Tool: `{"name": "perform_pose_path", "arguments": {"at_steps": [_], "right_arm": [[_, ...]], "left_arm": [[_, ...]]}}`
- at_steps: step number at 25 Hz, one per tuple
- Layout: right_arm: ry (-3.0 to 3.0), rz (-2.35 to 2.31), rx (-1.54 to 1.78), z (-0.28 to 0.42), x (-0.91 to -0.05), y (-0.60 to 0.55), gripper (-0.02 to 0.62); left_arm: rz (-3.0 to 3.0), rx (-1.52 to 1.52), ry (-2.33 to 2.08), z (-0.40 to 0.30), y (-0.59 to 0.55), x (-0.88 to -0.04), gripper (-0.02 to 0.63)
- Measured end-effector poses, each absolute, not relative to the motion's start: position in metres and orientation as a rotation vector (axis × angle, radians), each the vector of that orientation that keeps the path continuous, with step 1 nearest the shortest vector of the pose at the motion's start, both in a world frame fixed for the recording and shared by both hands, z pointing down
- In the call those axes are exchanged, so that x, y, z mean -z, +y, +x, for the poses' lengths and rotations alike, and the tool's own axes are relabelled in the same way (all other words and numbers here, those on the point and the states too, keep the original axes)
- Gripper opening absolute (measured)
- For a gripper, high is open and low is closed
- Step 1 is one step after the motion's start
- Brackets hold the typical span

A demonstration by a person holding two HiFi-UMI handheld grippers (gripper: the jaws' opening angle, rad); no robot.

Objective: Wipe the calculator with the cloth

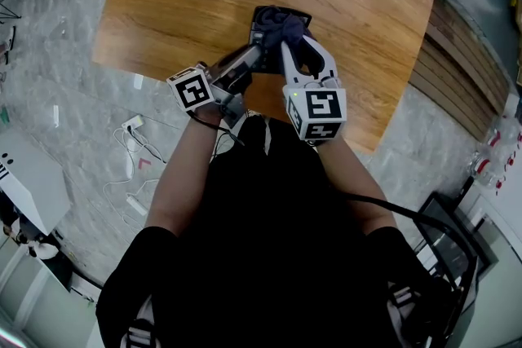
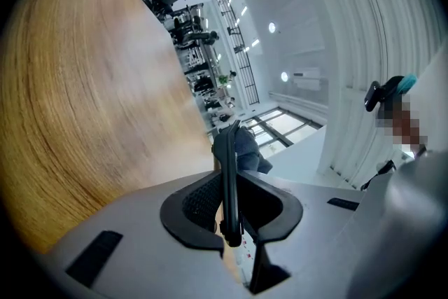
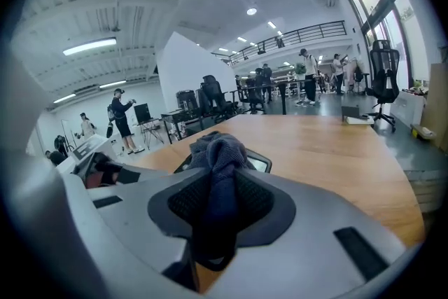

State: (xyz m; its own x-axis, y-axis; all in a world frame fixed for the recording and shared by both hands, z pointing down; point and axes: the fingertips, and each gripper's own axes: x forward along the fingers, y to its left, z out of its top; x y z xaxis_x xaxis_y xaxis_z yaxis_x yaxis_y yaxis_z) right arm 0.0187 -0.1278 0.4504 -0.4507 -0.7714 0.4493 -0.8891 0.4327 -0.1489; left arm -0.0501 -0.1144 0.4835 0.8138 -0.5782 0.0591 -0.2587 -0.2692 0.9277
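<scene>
In the head view my two grippers meet over the wooden table [image 1: 179,4]. The left gripper [image 1: 251,55] is shut on the near edge of a thin black calculator [image 1: 263,17], held off the table. The left gripper view shows the calculator [image 2: 227,171] edge-on between the left gripper's [image 2: 228,210] pads. My right gripper [image 1: 291,39] is shut on a bunched dark blue cloth [image 1: 289,28] that lies against the calculator's face. In the right gripper view the cloth [image 3: 215,171] fills the jaws of the right gripper [image 3: 213,217] and hides most of the calculator [image 3: 260,163].
The table's near edge runs just under my hands. White cables and a power strip [image 1: 134,134] lie on the grey floor at left. Stacked wooden slats [image 1: 457,77] lie beside the table at right. A white object [image 3: 364,120] sits on the far tabletop.
</scene>
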Motion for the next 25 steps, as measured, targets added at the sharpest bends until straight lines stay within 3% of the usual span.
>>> {"name": "perform_pose_path", "arguments": {"at_steps": [11, 25], "right_arm": [[-2.424, 1.236, -0.583, -0.024, -0.466, -0.071, 0.095], [-2.375, 1.525, -0.691, 0.082, -0.480, -0.117, 0.095]], "left_arm": [[1.824, 0.449, -0.684, -0.078, -0.135, -0.477, 0.074], [1.834, 0.480, -0.558, -0.071, -0.111, -0.457, 0.074]]}}
